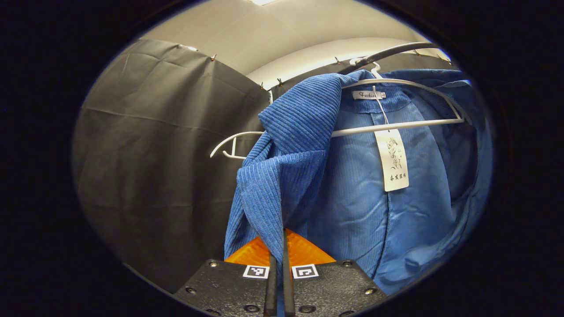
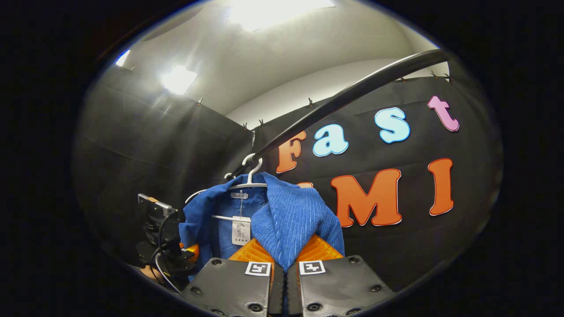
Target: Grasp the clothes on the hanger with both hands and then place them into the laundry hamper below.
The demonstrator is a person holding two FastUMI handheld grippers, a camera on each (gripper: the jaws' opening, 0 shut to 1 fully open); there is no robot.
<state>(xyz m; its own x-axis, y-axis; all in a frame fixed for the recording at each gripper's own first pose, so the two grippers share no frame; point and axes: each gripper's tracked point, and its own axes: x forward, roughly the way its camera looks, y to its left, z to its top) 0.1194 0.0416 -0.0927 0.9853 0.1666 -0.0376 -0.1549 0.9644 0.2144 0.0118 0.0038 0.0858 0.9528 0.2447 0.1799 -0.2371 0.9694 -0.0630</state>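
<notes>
Hanging from a white hanger (image 1: 396, 125) on a dark rail (image 2: 343, 99), the blue corduroy jacket (image 1: 286, 145) has both front edges pinched. In the left gripper view, the left claw (image 1: 276, 264) is clamped together on a fold of its ribbed front panel. In the right gripper view, the right claw (image 2: 285, 266) is clamped on the opposite lapel, with the paper tag (image 2: 241, 231) just left of it.

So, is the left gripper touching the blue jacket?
Touching. The left gripper view shows the left gripper with both fingers pressed together on a fold of the blue jacket.
</notes>
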